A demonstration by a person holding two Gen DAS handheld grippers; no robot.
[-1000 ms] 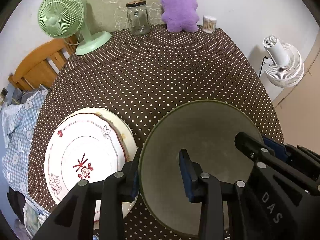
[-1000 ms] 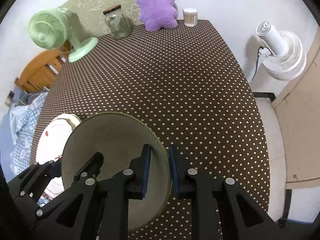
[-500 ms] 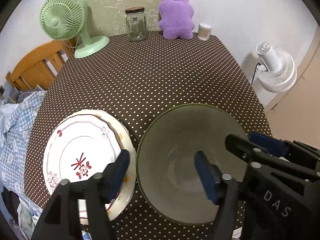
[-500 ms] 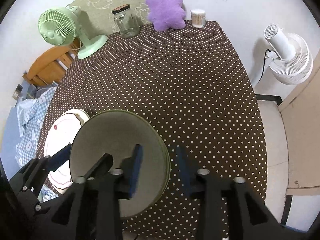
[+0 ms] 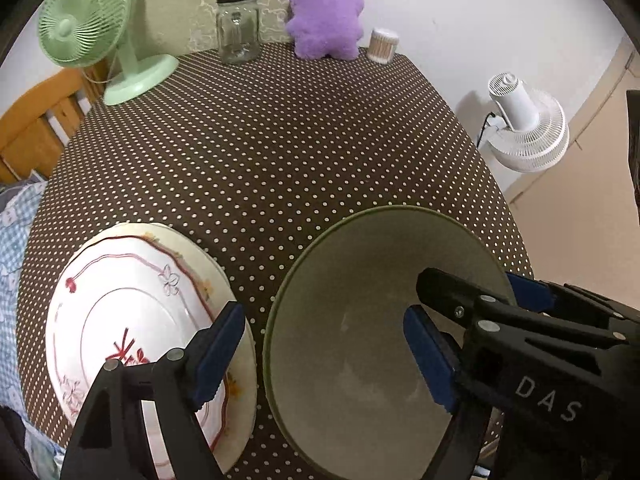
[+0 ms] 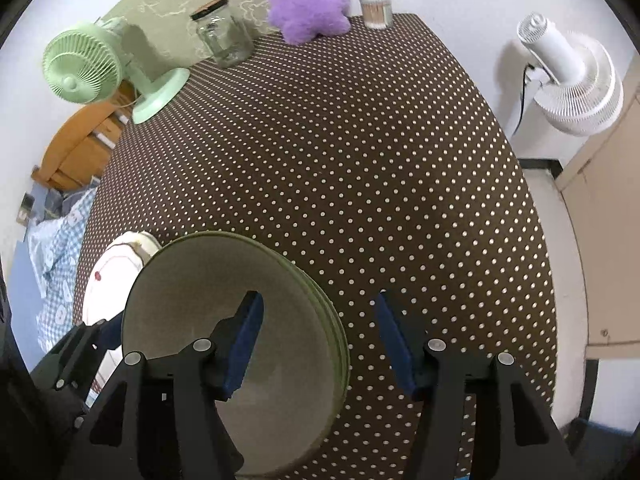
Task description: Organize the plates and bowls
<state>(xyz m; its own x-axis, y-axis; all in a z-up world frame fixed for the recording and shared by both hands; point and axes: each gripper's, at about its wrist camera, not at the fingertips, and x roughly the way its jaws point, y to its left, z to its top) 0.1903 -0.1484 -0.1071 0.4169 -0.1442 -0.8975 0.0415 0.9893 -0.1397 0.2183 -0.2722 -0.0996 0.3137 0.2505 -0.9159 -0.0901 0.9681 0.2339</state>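
Note:
A green-rimmed bowl (image 5: 360, 344) sits on the dotted tablecloth near the front edge; in the right wrist view (image 6: 224, 320) it looks like a stack of nested bowls. A white floral plate (image 5: 132, 320) lies just left of it, also seen in the right wrist view (image 6: 112, 280). My left gripper (image 5: 324, 356) is open, its jaws straddling the bowl's left rim without touching. My right gripper (image 6: 320, 340) is open over the bowl's right rim, one finger above the bowl, the other over the cloth.
At the table's far edge stand a green fan (image 5: 92, 36), a glass jar (image 5: 238, 28), a purple plush toy (image 5: 326, 20) and a cotton-swab tub (image 5: 382, 46). A white fan (image 5: 528, 128) stands on the floor to the right. A wooden chair (image 5: 36, 128) is at left.
Both grippers were shut on the bowl's rim a second ago. Both have opened and let go, and pulled back a little; the bowl now rests on the table.

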